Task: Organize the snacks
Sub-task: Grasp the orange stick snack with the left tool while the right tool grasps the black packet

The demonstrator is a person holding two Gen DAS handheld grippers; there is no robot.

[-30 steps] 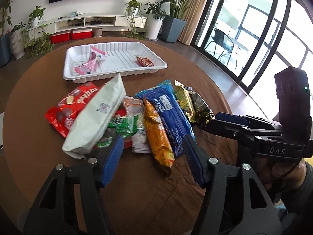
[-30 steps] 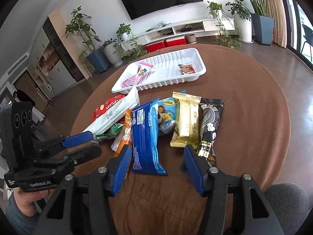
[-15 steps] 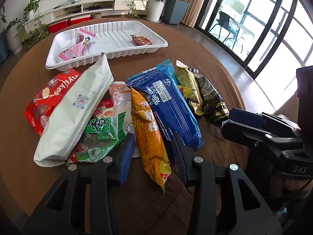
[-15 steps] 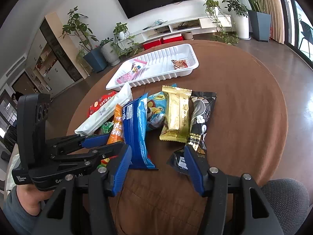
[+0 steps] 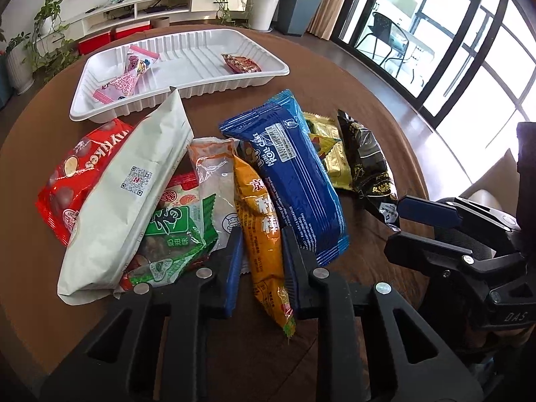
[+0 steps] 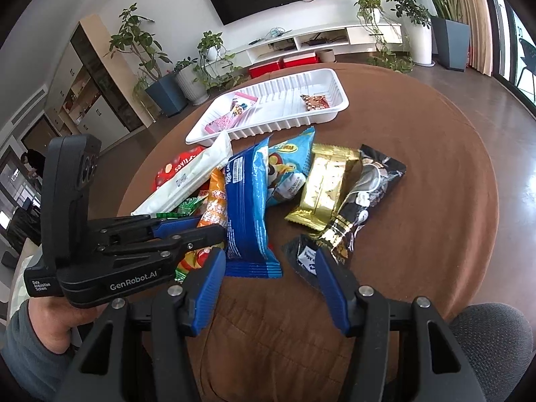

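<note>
Several snack packs lie in a heap on the round brown table [image 5: 385, 107]. My left gripper [image 5: 261, 241] [image 6: 207, 227] points down at the near end of the heap. Its jaws are closing, and both pads press the sides of the long orange snack pack [image 5: 258, 207] [image 6: 216, 201]. A dark blue pack [image 5: 294, 174] [image 6: 246, 201] lies against it on the right. My right gripper [image 6: 268, 284] [image 5: 397, 227] stands open just short of the blue pack and the black pack [image 6: 365, 197], with nothing gripped. Behind the heap sits a white ribbed tray [image 5: 194, 63] [image 6: 284, 100].
The tray holds pink packets [image 5: 130, 73] and a small red-brown packet [image 5: 241, 63]. A red bag [image 5: 77, 174], a long white bag [image 5: 134, 181], a green pack [image 5: 177, 231], a gold pack [image 5: 335, 157] and a light blue pack [image 6: 288, 157] are also in the heap. Bare tablecloth shows at the right [image 6: 435, 201].
My left gripper has come forward and down onto the heap. Its jaws have narrowed from wide apart to tight against the orange pack. The right gripper has kept still.
</note>
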